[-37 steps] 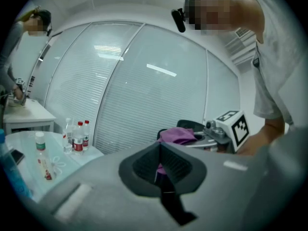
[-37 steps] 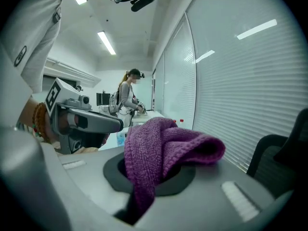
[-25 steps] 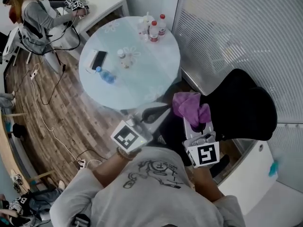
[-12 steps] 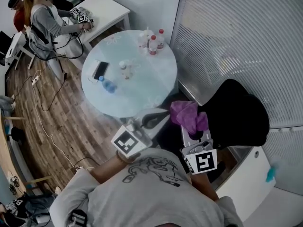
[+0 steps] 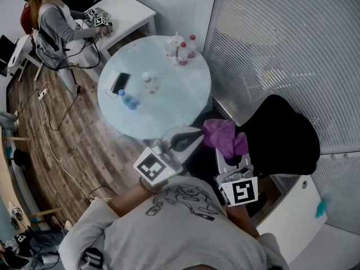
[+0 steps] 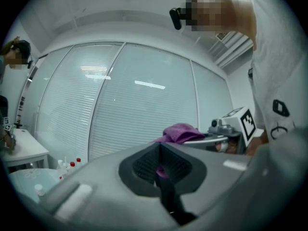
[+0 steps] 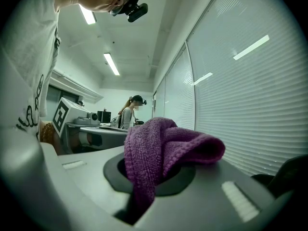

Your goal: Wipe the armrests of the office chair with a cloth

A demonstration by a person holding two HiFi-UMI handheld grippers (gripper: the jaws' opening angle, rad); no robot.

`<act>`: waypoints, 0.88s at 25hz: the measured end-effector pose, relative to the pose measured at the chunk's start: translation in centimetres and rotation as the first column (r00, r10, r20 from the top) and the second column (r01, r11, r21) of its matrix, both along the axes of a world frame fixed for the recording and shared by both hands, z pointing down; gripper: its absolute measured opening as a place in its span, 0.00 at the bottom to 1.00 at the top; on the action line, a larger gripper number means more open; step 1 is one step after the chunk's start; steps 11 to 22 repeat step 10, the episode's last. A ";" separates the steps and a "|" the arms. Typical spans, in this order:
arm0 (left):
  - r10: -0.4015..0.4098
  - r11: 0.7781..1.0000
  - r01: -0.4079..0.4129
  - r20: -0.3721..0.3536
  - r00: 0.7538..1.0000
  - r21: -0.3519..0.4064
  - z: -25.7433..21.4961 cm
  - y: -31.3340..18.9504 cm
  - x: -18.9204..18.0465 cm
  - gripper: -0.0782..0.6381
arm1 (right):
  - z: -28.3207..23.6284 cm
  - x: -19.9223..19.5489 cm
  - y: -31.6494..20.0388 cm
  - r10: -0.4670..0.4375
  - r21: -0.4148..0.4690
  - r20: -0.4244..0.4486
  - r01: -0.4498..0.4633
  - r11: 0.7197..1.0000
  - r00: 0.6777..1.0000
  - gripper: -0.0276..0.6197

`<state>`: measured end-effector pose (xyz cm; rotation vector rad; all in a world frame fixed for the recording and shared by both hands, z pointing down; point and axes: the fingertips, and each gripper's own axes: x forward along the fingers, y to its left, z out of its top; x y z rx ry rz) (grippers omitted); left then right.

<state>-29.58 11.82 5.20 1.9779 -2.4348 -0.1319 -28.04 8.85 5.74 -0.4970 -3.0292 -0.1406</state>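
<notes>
We're looking down on the round table (image 5: 169, 103), and just right of it the black office chair (image 5: 281, 134), pushed in against the blinds. The chair is what we're here for, but from above its backrest fills the view and we can't pick out either armrest, so step one is finding it before we reach.

Both grippers hover between us and the chair. The left gripper (image 5: 188, 135) is near the table edge with its jaws pressed together. Its own view (image 6: 161, 165) shows nothing gripped, only a sliver of purple in the notch, probably the cloth beyond.

The right gripper (image 5: 228, 145) has its jaws clamped on the purple cloth (image 5: 220, 134), which is bunched and flopping over the tips (image 7: 163, 148).

That bunching is what we'd watch. The wipe needs the loose fold laid flat on the armrest pad, with the gripper tilted so fabric meets the surface rather than plastic. We'd press lightly and draw it along the armrest's length. The free left gripper could steady the chair if it rolls.
</notes>
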 end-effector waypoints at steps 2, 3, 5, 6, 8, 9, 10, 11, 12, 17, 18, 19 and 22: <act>0.000 1.000 0.000 0.001 1.000 -0.002 -0.1 0.1 -0.1 0.11 | -0.2 -0.1 0.1 0.008 -0.005 0.002 -0.008 1.000 1.000 0.09; -0.001 1.000 0.001 0.000 1.000 -0.002 0.0 0.2 -0.3 0.11 | -0.1 -0.3 0.0 0.008 -0.002 -0.001 -0.008 1.000 1.000 0.09; -0.003 1.000 0.003 -0.001 1.000 -0.002 0.3 0.1 -0.5 0.11 | 0.3 -0.5 -0.1 0.003 0.003 -0.008 -0.003 1.000 1.000 0.09; -0.005 1.000 0.005 -0.002 1.000 -0.003 0.5 0.0 -0.6 0.11 | 0.6 -0.5 -0.1 0.001 0.002 -0.009 -0.001 1.000 1.000 0.09; -0.007 1.000 0.007 -0.003 1.000 -0.004 0.9 -0.1 -0.9 0.11 | 0.9 -0.7 -0.3 0.000 -0.007 -0.012 0.000 1.000 1.000 0.09; -0.008 1.000 0.008 -0.002 1.000 -0.005 1.1 -0.1 -1.0 0.11 | 1.1 -0.8 -0.3 -0.001 -0.012 -0.013 0.001 1.000 1.000 0.09; -0.010 1.000 0.010 -0.001 1.000 -0.005 1.2 -0.1 -1.1 0.11 | 1.3 -0.9 -0.4 -0.002 -0.018 -0.015 0.001 1.000 1.000 0.09; -0.010 1.000 0.010 -0.001 1.000 -0.005 1.2 -0.1 -1.1 0.11 | 1.3 -0.9 -0.4 -0.002 -0.018 -0.015 0.001 1.000 1.000 0.09; -0.010 1.000 0.010 -0.001 1.000 -0.005 1.2 -0.1 -1.1 0.11 | 1.3 -0.9 -0.4 -0.002 -0.018 -0.015 0.001 1.000 1.000 0.09; -0.010 1.000 0.010 -0.001 1.000 -0.005 1.2 -0.1 -1.1 0.11 | 1.3 -0.9 -0.4 -0.002 -0.018 -0.015 0.001 1.000 1.000 0.09; -0.010 1.000 0.010 -0.001 1.000 -0.005 1.2 -0.1 -1.1 0.11 | 1.3 -0.9 -0.4 -0.002 -0.018 -0.015 0.001 1.000 1.000 0.09; -0.010 1.000 0.010 -0.001 1.000 -0.005 1.2 -0.1 -1.1 0.11 | 1.3 -0.9 -0.4 -0.002 -0.018 -0.015 0.001 1.000 1.000 0.09; -0.010 1.000 0.010 -0.001 1.000 -0.005 1.2 -0.1 -1.1 0.11 | 1.3 -0.9 -0.4 -0.002 -0.018 -0.015 0.001 1.000 1.000 0.09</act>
